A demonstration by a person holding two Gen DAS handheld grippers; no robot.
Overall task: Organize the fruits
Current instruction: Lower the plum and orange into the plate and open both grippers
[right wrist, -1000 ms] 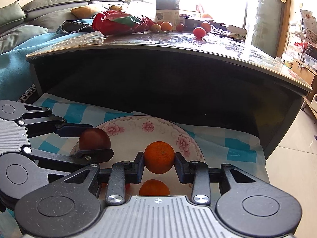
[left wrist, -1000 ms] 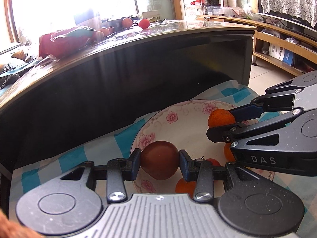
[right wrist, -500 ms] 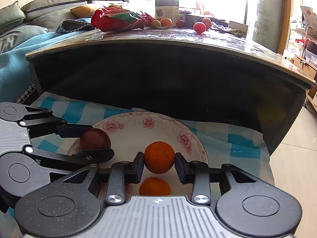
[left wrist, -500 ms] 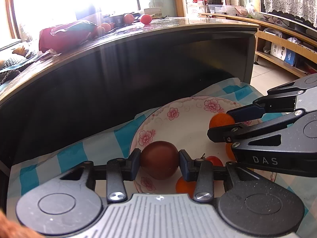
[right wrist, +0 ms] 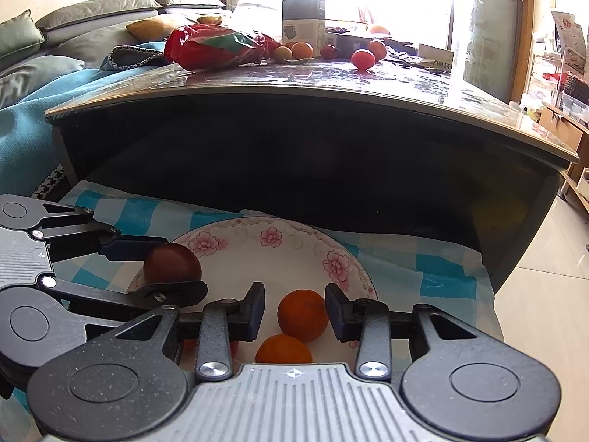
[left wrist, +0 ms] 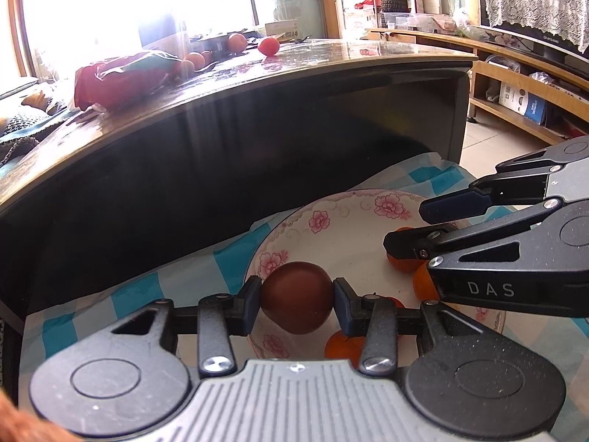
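My left gripper (left wrist: pixel 297 300) is shut on a dark brown-red round fruit (left wrist: pixel 296 302) and holds it over the near left rim of a white floral plate (left wrist: pixel 353 217). The same fruit (right wrist: pixel 172 263) shows in the right wrist view. My right gripper (right wrist: pixel 294 311) is open over the plate (right wrist: pixel 279 254); an orange (right wrist: pixel 302 315) sits in the plate between its spread fingers, free of both pads. A second orange (right wrist: pixel 283 349) lies just in front of it. In the left wrist view, oranges (left wrist: pixel 405 263) lie under the right gripper (left wrist: pixel 408 228).
The plate rests on a blue-and-white checked cloth (right wrist: pixel 405 269) on a low shelf under a glossy dark tabletop (right wrist: pixel 331 84). On top lie a red bag (right wrist: pixel 217 46), several loose fruits (right wrist: pixel 362 59) and a box (right wrist: pixel 303 22). A sofa (right wrist: pixel 55 48) stands at the left.
My right gripper has opened and let go of the orange, which now sits lower in the plate. My left gripper still holds the dark fruit, slightly lower over the plate.
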